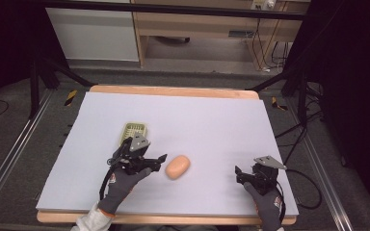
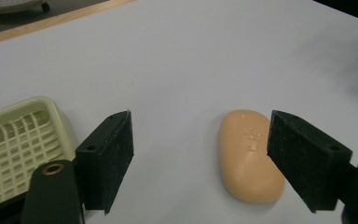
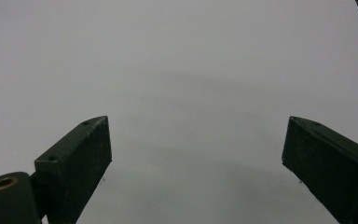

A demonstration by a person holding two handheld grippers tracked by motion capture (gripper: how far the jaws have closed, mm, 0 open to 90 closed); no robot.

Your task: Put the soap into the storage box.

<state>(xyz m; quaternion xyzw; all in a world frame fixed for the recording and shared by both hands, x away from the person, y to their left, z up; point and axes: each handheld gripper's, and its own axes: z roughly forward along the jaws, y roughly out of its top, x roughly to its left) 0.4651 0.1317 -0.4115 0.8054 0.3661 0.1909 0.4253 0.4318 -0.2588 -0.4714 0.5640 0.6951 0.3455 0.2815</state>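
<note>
A wooden table (image 1: 173, 91) carries a pale sheet (image 1: 212, 125), with a peach soap bar (image 1: 178, 166) near a slatted dish (image 1: 136, 130).

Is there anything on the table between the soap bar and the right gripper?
No. In the high view, the stretch of white table between the orange soap bar and the right gripper is bare.

On the table (image 1: 212, 120), the soap (image 1: 178, 166) lies right of the dish (image 1: 136, 130) (well apart).

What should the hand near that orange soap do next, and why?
Probably slide the left gripper forward and sideways so its open jaws straddle the soap. The soap lies flat on the table, just ahead and off-centre toward one jaw, beside the ridged soap dish.
</note>
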